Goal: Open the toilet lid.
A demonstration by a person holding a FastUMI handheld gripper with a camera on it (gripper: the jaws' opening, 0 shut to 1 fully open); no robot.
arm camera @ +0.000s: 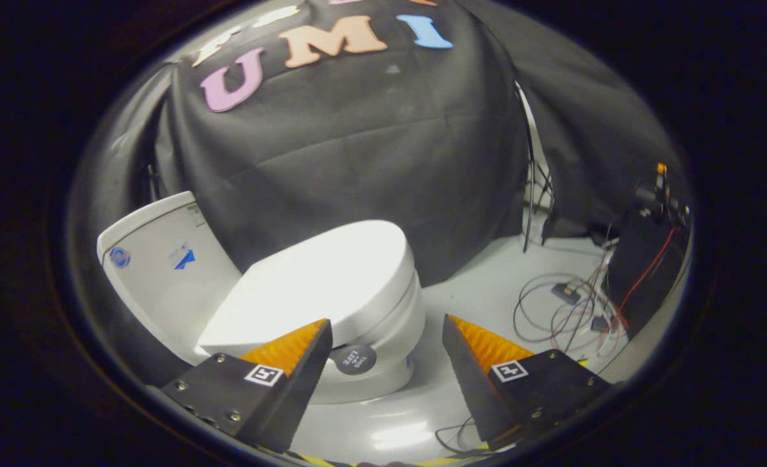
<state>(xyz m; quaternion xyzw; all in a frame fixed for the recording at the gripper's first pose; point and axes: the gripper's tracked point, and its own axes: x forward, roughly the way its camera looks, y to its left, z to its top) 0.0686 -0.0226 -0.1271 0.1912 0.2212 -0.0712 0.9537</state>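
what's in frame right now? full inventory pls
toilet lid: 1, white, closed, just ahead of the fingers
toilet bowl: 1, white, under the lid
round sticker: 1, dark grey, on the bowl between the fingers
tank: 1, white with blue stickers, behind the lid
loose wires: a tangle, red, black and white, on the floor beyond the bowl
black box: 1, beside the wires
floor: 1, pale grey
gripper: 1, open, touching nothing

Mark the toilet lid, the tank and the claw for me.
toilet lid (331,275): gripper view, middle of its closed top.
tank (156,272): gripper view, front face.
claw (386,327): gripper view, open gap between fingertips.
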